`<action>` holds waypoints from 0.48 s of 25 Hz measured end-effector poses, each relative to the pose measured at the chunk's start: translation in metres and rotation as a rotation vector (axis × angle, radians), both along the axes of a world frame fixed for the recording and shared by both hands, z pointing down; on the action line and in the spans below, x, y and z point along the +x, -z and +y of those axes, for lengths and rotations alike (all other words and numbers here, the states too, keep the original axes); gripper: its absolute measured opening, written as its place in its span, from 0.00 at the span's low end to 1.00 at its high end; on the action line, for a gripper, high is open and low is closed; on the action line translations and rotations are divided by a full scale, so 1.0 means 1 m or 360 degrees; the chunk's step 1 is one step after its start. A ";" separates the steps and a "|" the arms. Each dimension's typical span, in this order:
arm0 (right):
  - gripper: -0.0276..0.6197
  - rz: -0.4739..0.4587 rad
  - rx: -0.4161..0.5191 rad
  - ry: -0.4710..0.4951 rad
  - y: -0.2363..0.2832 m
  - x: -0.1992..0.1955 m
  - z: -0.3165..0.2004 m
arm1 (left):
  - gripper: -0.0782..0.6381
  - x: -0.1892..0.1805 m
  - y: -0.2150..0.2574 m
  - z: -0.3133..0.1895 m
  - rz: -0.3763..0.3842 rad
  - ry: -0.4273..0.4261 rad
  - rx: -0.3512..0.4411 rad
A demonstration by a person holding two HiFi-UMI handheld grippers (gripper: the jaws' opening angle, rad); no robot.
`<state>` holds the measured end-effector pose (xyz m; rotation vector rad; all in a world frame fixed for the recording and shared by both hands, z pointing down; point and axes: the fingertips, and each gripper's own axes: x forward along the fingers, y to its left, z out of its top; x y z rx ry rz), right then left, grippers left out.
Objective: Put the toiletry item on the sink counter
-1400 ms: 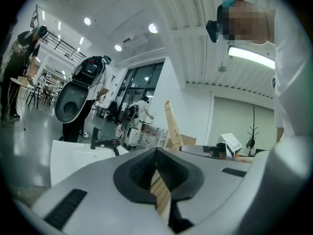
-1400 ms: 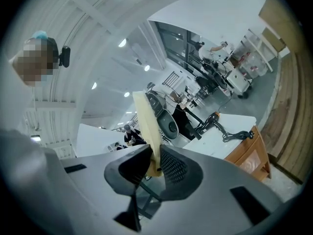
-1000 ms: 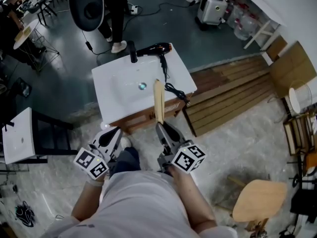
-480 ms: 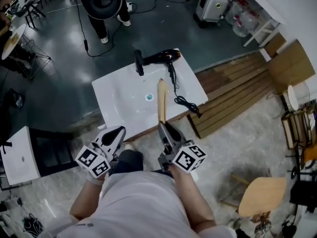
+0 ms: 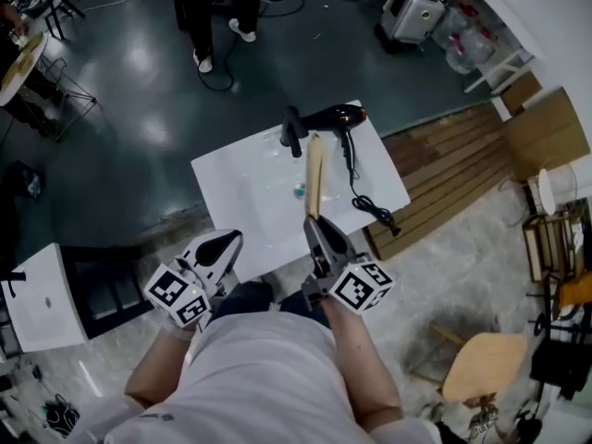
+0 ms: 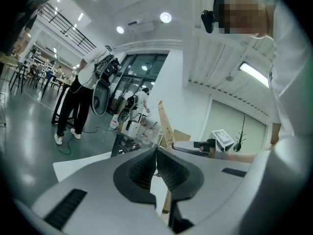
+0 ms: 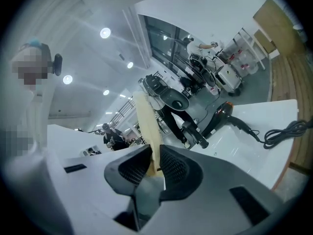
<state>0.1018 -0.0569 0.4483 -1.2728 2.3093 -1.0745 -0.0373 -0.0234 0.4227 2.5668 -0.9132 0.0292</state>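
Note:
A long, flat, pale wooden toiletry item sticks forward out of my right gripper, which is shut on its near end. Its far tip hangs over the white sink counter, close to the black faucet. In the right gripper view the item rises between the pads of the right gripper, above the counter. My left gripper is at the counter's near edge, to the left. Its jaws meet with nothing between them in the left gripper view.
A black hair dryer lies at the counter's far right corner, its cord trailing along the right side. The drain sits mid-basin. Wooden planks lie to the right, a wooden stool at lower right, a person's legs beyond.
Both grippers and I have moved toward the sink. The counter now lies right under the item, whose tip has gone from the near edge to beside the faucet. The grip is unchanged.

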 end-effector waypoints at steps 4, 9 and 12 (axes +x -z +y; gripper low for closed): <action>0.14 0.0030 -0.0007 0.0037 0.004 -0.007 -0.022 | 0.13 -0.013 -0.001 -0.013 0.0012 0.0067 -0.0043; 0.14 0.0089 -0.0025 0.0155 0.000 -0.013 -0.053 | 0.13 -0.019 -0.007 -0.031 0.0015 0.0183 -0.0078; 0.14 0.0121 -0.0026 0.0272 -0.003 -0.016 -0.075 | 0.13 -0.019 -0.009 -0.043 0.0000 0.0282 -0.0088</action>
